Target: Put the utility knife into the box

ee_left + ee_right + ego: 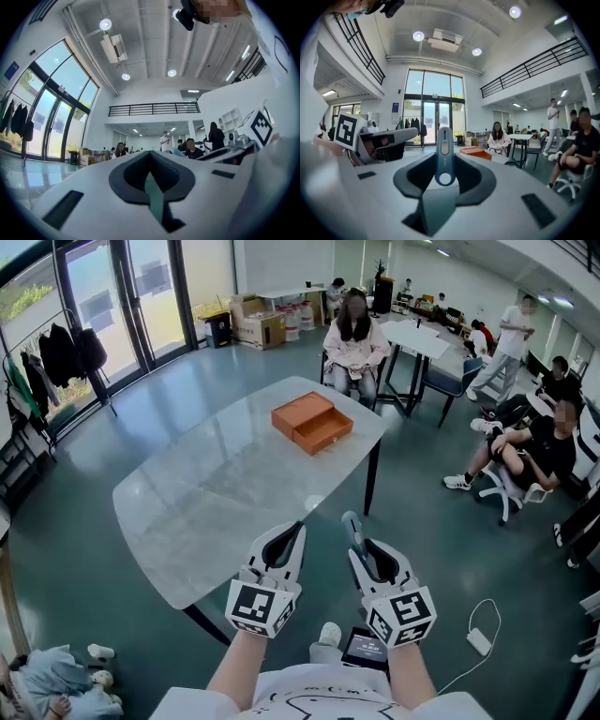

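An orange box (314,423) with its drawer pulled out lies on the far part of the marble table (206,502); the right gripper view shows the box (476,151) ahead, to the right. My right gripper (360,546) hovers over the table's near edge, shut on a blue-grey utility knife (352,526). The knife (444,150) sticks out forward between the jaws. Beside it on the left, my left gripper (296,529) has its jaws together with nothing between them (151,155).
A seated person (354,338) is just beyond the table's far end. More people sit at the right (534,451). A white charger and cable (478,638) lie on the floor at the right. Coats (56,357) hang at the left by the glass doors.
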`<state>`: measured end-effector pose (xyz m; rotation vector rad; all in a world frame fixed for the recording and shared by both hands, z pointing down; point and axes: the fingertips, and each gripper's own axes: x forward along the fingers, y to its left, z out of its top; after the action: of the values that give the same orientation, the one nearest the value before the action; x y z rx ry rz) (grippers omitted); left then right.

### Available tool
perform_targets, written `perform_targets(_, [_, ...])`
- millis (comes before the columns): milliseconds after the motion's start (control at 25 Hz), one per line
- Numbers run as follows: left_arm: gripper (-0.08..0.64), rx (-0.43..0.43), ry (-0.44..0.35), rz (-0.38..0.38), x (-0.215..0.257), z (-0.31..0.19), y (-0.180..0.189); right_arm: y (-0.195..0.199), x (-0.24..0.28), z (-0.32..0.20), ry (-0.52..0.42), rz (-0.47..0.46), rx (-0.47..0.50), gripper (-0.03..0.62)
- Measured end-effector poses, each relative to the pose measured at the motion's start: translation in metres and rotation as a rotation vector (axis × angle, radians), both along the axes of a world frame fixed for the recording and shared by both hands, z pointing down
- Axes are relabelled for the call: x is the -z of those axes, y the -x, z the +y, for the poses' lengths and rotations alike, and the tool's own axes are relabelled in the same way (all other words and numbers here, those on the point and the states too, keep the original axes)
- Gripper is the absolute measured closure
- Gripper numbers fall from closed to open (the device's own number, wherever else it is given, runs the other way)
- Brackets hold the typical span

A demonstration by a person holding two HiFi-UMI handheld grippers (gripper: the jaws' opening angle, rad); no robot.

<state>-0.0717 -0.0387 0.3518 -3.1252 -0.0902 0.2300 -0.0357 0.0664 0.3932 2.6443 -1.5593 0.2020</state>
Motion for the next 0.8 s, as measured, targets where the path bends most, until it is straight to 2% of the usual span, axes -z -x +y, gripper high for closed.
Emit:
perform_targets(400, [0.545,0.088,0.015,0.007,0.005,-0.019,-0.102,-0.113,0.006,-0.019,0.010,0.007,0.083,0.460])
perform_targets(800, [0.545,0.123,0.018,-0.012,-0.001,-0.022,-0.159,-0.172,0.002,-0.024,-0.001,-0.010,0.119,0.460])
